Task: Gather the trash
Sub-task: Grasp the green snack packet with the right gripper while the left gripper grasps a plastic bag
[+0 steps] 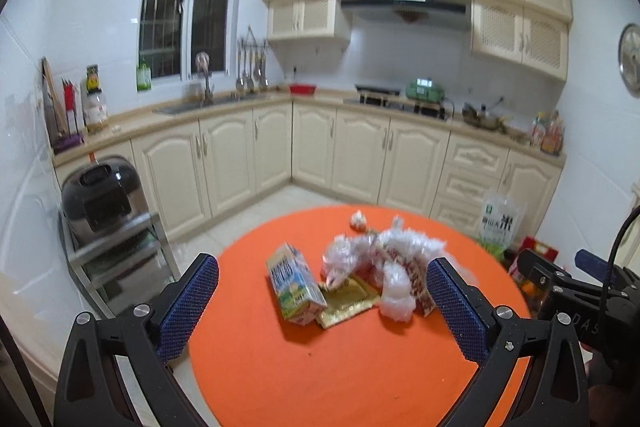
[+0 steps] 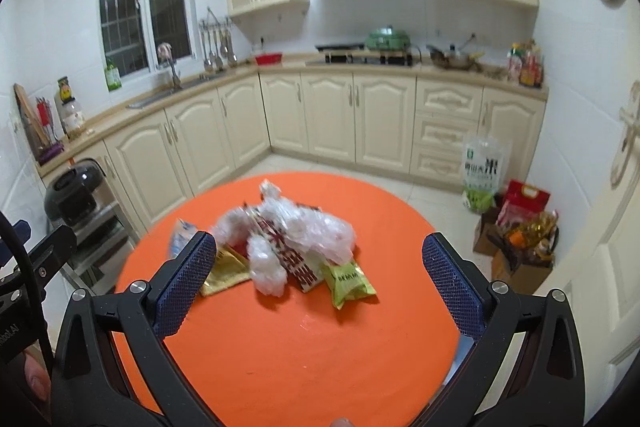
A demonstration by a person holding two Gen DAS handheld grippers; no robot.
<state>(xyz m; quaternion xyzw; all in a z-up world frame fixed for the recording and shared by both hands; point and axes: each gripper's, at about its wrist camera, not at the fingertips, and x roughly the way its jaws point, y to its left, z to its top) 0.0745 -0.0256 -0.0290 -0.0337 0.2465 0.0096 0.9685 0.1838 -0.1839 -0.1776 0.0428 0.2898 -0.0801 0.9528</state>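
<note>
Trash heap on round orange table [image 1: 340, 367]; both grippers spread wide and empty.

The heap lies near the table's centre: a rectangular printed drink carton [image 1: 296, 285] on its side, a flat glossy gold foil wrapper [image 1: 348, 303] touching it, crinkled clear plastic bags [image 2: 304, 223] bunched over a red-and-white patterned packet [image 2: 298, 259], and a green snack pouch [image 2: 348, 283] at the heap's near right. A small crumpled wad [image 1: 358, 219] sits apart, beyond the heap. The left gripper [image 1: 322, 307] and right gripper [image 2: 320, 279] hover level over the table's near side, blue knurled pads [image 2: 186, 283] far apart, the heap just ahead between the fingers, untouched.
</note>
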